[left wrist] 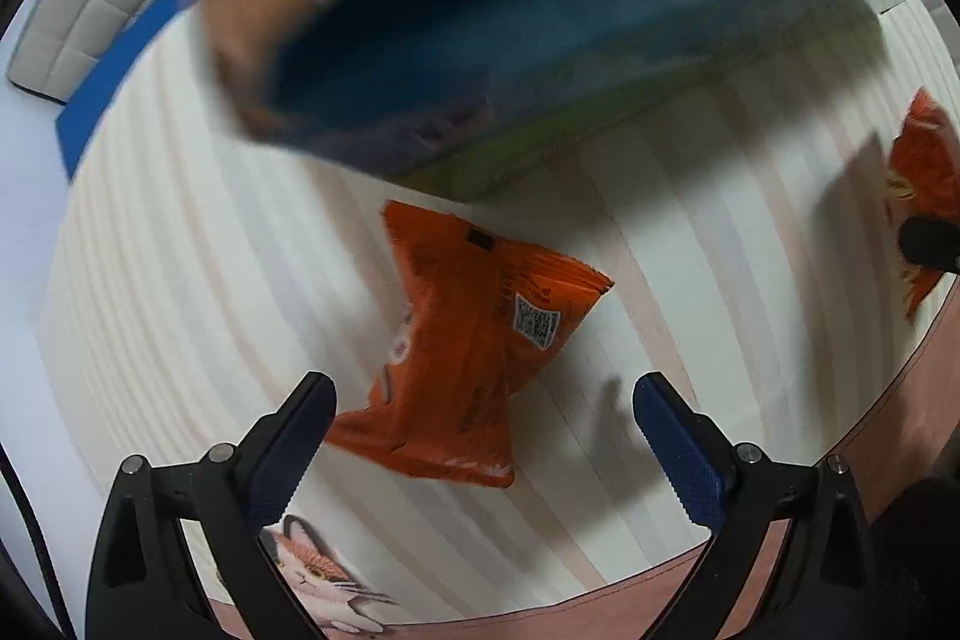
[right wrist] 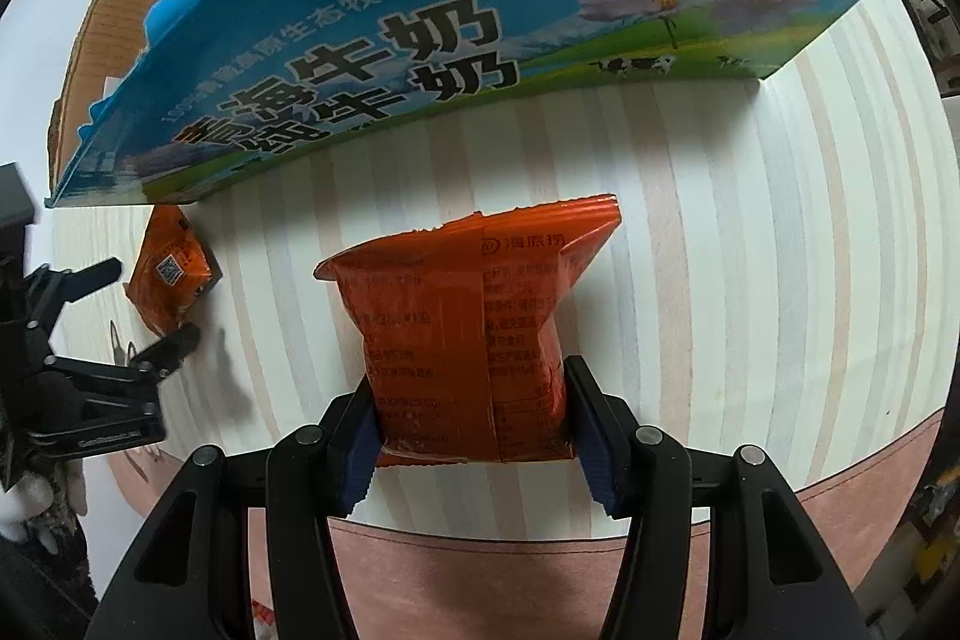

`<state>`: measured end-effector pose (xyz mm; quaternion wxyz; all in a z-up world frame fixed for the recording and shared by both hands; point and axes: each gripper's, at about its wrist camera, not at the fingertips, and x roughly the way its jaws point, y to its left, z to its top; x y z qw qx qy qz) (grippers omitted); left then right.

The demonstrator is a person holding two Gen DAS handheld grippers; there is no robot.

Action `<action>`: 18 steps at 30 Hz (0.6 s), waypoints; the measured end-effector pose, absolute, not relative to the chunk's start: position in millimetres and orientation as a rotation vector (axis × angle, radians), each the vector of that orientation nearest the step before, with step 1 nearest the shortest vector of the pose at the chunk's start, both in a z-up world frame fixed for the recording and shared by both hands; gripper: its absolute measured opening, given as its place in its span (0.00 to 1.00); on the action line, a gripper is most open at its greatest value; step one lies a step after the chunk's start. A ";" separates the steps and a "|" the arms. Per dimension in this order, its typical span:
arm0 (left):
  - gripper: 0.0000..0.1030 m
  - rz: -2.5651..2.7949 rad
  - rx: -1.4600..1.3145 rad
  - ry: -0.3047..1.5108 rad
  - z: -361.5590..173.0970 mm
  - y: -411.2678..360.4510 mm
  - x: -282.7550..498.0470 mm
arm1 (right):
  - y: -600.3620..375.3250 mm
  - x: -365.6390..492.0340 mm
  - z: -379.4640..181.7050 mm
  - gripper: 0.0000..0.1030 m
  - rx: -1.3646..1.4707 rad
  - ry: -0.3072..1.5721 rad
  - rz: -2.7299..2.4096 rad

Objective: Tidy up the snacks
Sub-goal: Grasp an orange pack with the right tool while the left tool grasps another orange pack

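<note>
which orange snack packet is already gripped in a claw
The orange packet between the right claw pads. The other orange packet lies loose on the striped cloth under the open left claw.

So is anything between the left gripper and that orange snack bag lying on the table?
Nothing visible. The left gripper is open above the orange snack bag, with only bare striped cloth around it. The blue carton sits beyond the bag.
</note>
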<state>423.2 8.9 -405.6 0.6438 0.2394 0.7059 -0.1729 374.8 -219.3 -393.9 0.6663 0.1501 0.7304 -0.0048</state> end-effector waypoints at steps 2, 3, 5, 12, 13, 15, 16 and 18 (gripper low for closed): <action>0.97 -0.402 0.503 1.625 -412.2 11.4 425.2 | -220.9 373.5 -392.4 0.57 0.341 1.649 -0.018; 0.90 -0.412 0.475 1.627 -413.3 12.2 425.1 | -222.3 373.3 -391.4 0.57 0.340 1.649 -0.021; 0.81 -0.405 0.445 1.631 -414.4 12.7 424.3 | -231.9 372.6 -385.9 0.57 0.338 1.649 -0.025; 0.63 -0.347 0.296 1.656 -410.4 21.7 408.6 | -253.7 365.5 -384.6 0.57 0.331 1.666 -0.033; 0.63 -0.333 0.279 1.664 -411.2 26.1 406.6 | -254.9 364.3 -385.3 0.57 0.327 1.671 -0.033; 0.61 -0.307 0.228 1.673 -410.6 29.9 399.6 | -257.4 361.7 -386.1 0.57 0.320 1.676 -0.036; 0.61 -0.288 0.215 1.679 -410.8 30.7 395.1 | -258.4 360.3 -386.5 0.57 0.314 1.680 -0.036; 0.61 -0.261 0.184 1.686 -411.2 31.8 387.3 | -261.6 357.6 -387.6 0.57 0.302 1.691 -0.040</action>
